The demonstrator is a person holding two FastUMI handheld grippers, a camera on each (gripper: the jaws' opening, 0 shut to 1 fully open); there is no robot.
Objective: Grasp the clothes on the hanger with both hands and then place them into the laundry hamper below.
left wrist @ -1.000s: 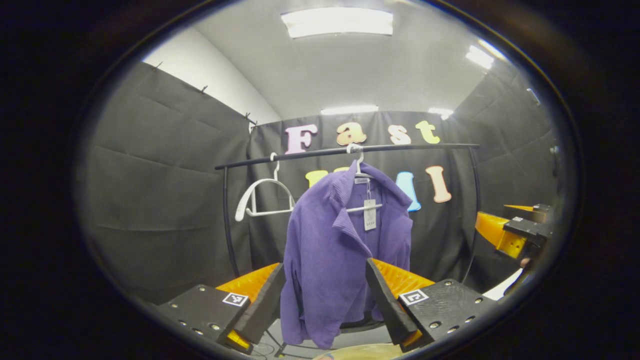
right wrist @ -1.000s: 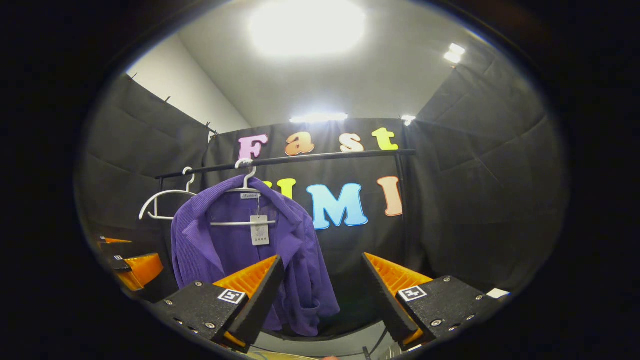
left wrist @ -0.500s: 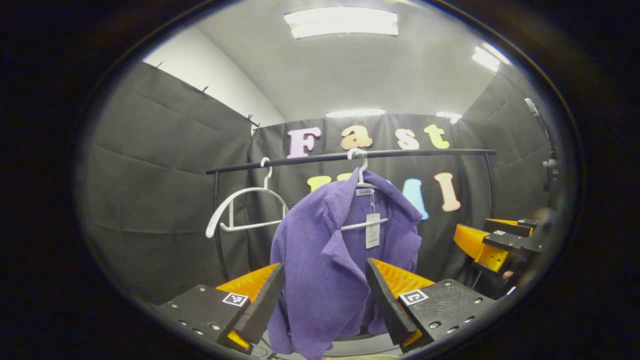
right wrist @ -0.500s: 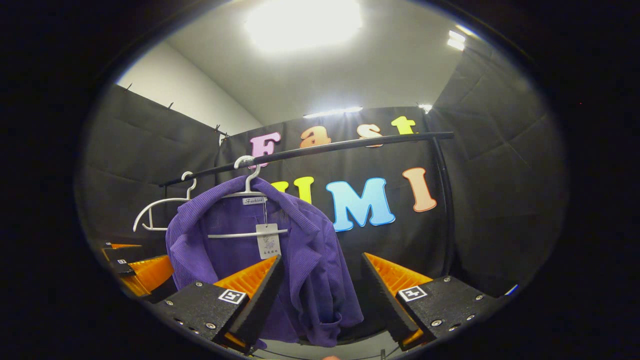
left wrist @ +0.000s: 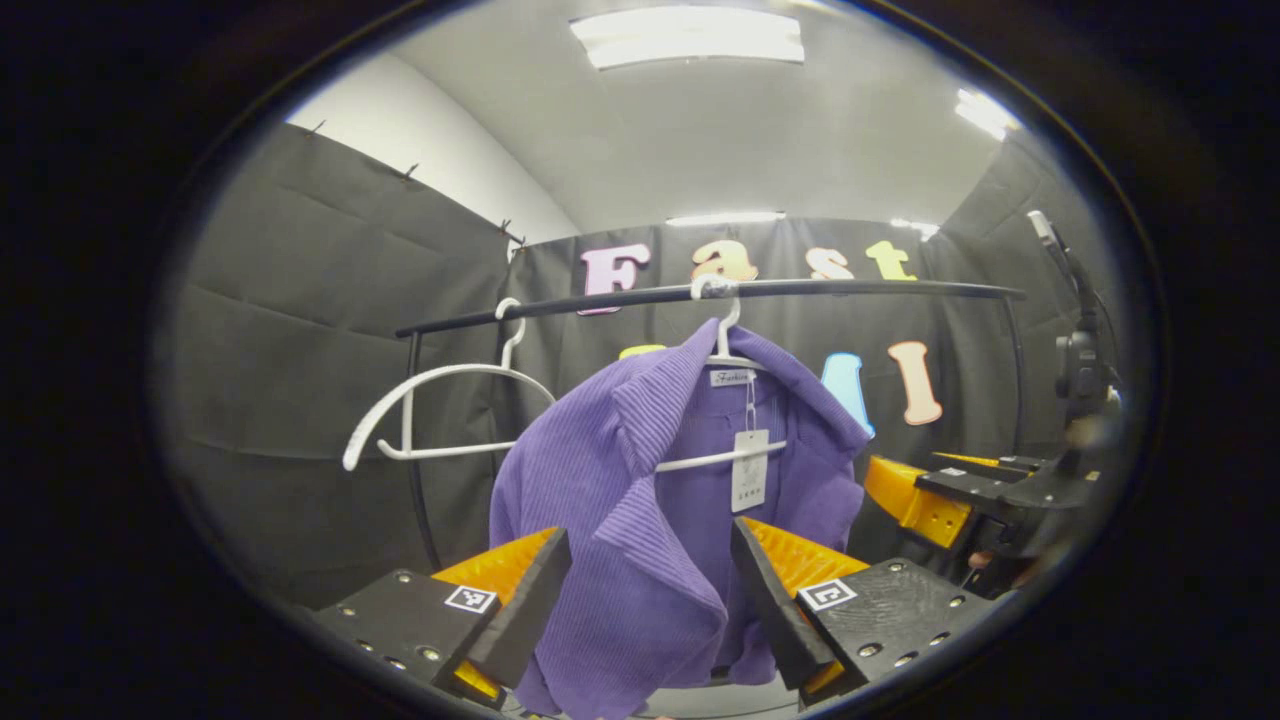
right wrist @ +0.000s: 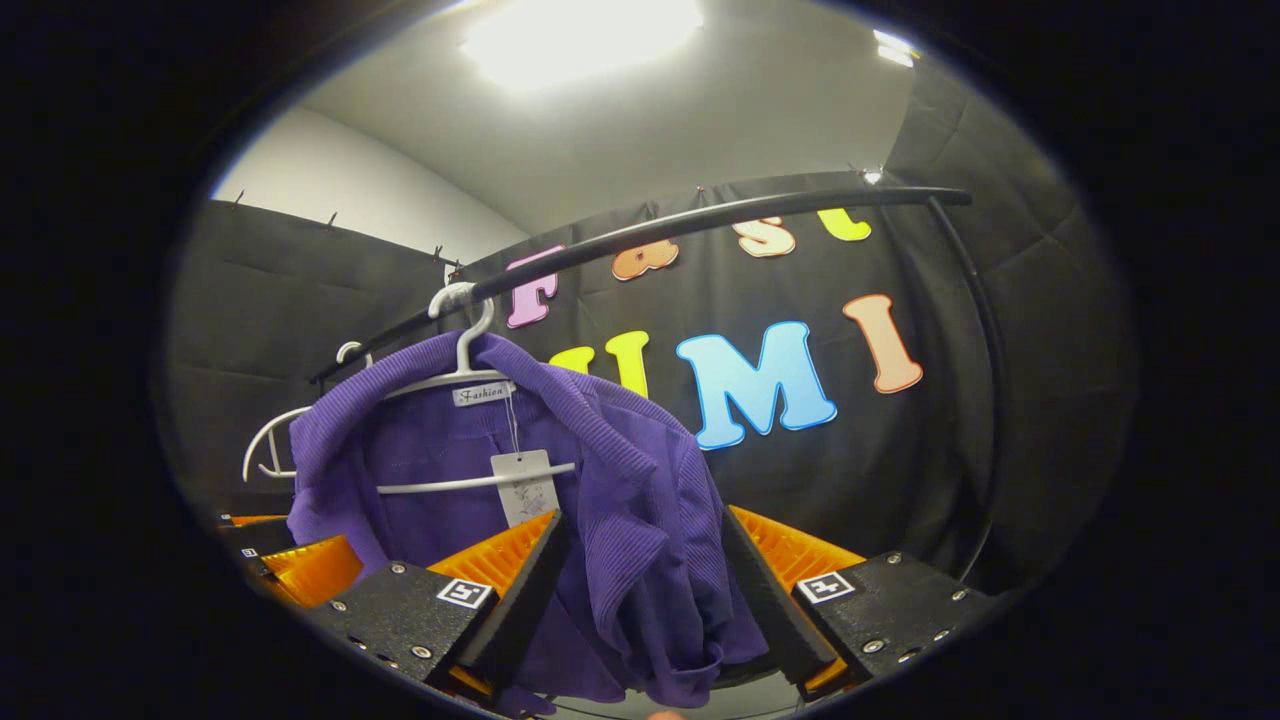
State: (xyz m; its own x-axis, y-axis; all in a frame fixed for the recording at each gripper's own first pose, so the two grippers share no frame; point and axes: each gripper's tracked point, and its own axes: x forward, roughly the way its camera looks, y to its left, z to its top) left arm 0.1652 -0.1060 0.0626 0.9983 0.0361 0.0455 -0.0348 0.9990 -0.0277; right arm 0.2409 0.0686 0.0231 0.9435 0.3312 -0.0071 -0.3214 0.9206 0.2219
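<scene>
A purple ribbed jacket (left wrist: 640, 500) hangs on a white hanger (left wrist: 722, 345) from a black rail (left wrist: 700, 293); a paper tag dangles inside its collar. My left gripper (left wrist: 648, 600) is open, its fingers on either side of the jacket's left front panel without pressing it. In the right gripper view the same jacket (right wrist: 600, 490) hangs between the fingers of my right gripper (right wrist: 640, 590), also open around the right front panel. The right gripper (left wrist: 950, 490) also shows at the right edge of the left gripper view, and the left gripper (right wrist: 290, 565) low at the left of the right gripper view.
An empty white hanger (left wrist: 430, 410) hangs on the rail to the left of the jacket. The rail's uprights (right wrist: 985, 350) stand at both ends. A camera stand (left wrist: 1075, 340) rises at the right. Black cloth walls close in the booth.
Both grippers have moved forward and up toward the jacket, which now looms larger and lies between each pair of fingers. The jaws have stayed open.
</scene>
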